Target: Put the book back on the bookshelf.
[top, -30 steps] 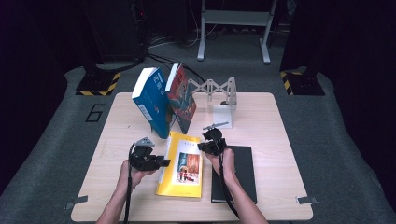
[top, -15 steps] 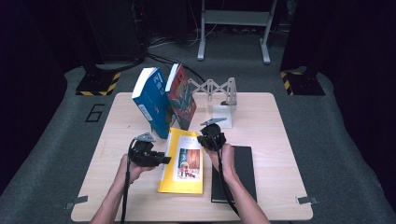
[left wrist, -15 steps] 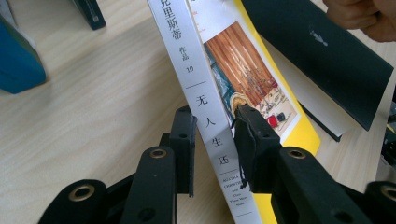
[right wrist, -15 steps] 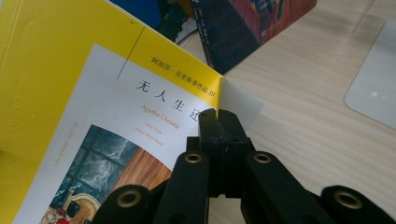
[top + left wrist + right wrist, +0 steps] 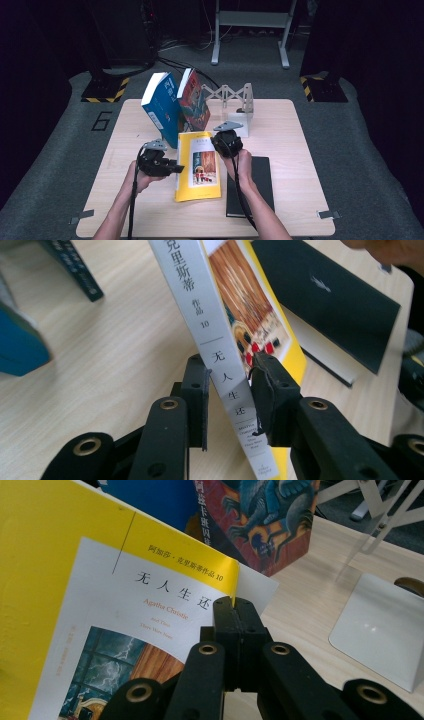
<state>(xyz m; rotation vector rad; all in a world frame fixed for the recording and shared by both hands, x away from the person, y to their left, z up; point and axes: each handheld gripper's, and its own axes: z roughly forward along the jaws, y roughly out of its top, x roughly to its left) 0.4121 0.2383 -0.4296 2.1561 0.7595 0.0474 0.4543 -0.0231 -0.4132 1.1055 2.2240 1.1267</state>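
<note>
Tools [image 5: 172, 167] [image 5: 220, 141] pinch yellow book's [image 5: 197, 172] spine and far-right edge.

The book [image 5: 198, 160] held between both claws has a bright yellow cover with a white panel, black and orange lettering, and a picture in stormy blue, orange-brown and red. Its spine [image 5: 212, 340] is white with black characters. The left claw [image 5: 227, 390] and right claw [image 5: 235, 605] are black. Beyond the right claw lean a blue book [image 5: 162, 107] and a red one [image 5: 194, 102] bearing a blue-grey winged beast. Beside the right claw lies a black book [image 5: 252, 185]. The bench [image 5: 300, 150] is pale wood-grain.
</note>
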